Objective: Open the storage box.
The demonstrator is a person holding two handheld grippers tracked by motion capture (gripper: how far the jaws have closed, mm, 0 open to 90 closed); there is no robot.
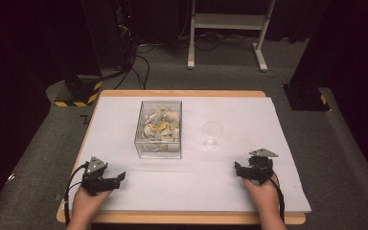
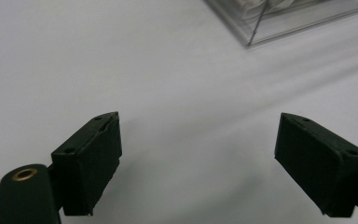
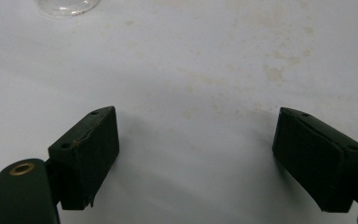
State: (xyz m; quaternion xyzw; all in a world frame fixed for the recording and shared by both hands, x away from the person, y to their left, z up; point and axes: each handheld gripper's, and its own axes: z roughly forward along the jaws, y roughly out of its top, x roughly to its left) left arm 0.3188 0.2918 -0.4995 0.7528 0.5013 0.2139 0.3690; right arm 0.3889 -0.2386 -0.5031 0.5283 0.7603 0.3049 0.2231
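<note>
A clear plastic box (image 1: 159,128) holding several crumpled white and yellow pieces stands on the white sheet, left of the middle. To its right stands an empty clear glass (image 1: 212,135). My left gripper (image 1: 116,178) rests near the front left edge, open, with nothing between its jaws. In the left gripper view the gripper (image 2: 198,140) looks over bare sheet, with a corner of the box (image 2: 279,18) at the top right. My right gripper (image 1: 240,170) sits at the front right, also open and empty. In the right gripper view the gripper (image 3: 196,140) faces the sheet, with the glass base (image 3: 67,5) at the top left.
A white sheet (image 1: 196,182) covers the wooden table (image 1: 182,218); faint stains (image 3: 270,70) mark it near my right gripper. Behind the table on the floor are a white frame (image 1: 230,28), cables and a yellow-black striped base (image 1: 79,93).
</note>
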